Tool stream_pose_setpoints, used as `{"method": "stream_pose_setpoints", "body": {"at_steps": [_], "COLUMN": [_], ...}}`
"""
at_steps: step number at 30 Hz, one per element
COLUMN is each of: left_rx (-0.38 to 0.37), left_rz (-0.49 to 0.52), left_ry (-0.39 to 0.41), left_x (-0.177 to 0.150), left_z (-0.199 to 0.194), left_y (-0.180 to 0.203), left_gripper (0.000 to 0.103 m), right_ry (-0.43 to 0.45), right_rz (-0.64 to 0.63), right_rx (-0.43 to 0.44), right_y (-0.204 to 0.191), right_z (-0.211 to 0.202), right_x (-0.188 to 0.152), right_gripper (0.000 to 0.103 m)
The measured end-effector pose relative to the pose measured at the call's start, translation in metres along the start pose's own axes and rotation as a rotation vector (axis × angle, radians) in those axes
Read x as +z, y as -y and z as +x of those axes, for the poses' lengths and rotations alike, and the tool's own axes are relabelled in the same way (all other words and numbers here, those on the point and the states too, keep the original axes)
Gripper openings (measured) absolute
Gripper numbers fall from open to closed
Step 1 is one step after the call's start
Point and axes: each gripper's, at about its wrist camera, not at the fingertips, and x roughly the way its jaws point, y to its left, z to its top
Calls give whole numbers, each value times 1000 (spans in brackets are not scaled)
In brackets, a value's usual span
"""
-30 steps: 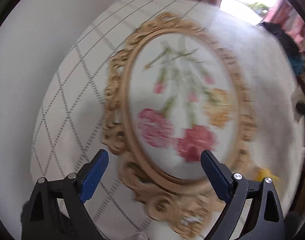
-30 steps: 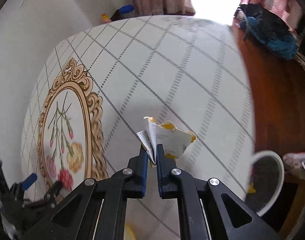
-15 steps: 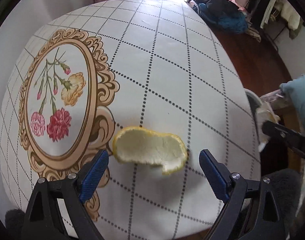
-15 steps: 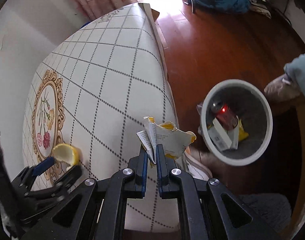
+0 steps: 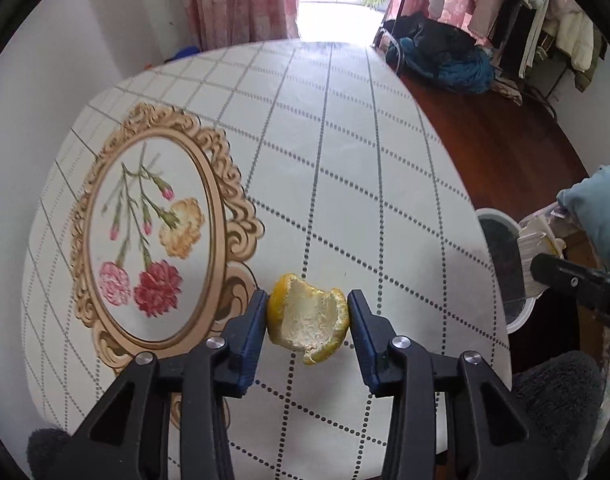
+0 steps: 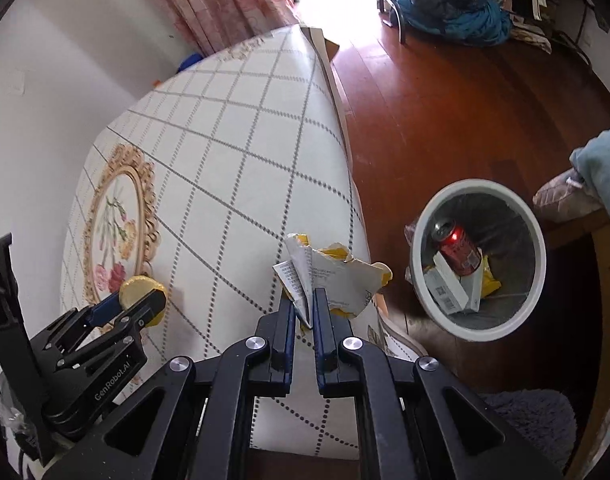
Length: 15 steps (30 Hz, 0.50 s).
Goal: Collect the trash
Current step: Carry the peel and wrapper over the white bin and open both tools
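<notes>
In right wrist view only, red can (image 6: 459, 249) inside bin (image 6: 419, 240).

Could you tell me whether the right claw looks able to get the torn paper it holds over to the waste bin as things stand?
Probably yes. The right claw grips the torn paper near the table edge, and the open bin stands on the floor just right of it, with nothing between.
</notes>
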Motion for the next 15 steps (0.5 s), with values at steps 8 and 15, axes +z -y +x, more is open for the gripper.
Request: {"method": "stream_pose_setpoints", "body": {"at_steps": [8, 15], "left_rx": [-71, -209], "left_rz": [13, 88], "left_ry": [110, 183], "left_x": [29, 71], "left_z": [-47, -82], "left_y": [24, 96], "left_gripper": [36, 36], "right_ry": [99, 191], "right_rz": [1, 48], "right_rx": [25, -1], "right_y": [11, 60], "right_z": [-56, -112], "right_x": [15, 29], "right_gripper": [8, 8]}}
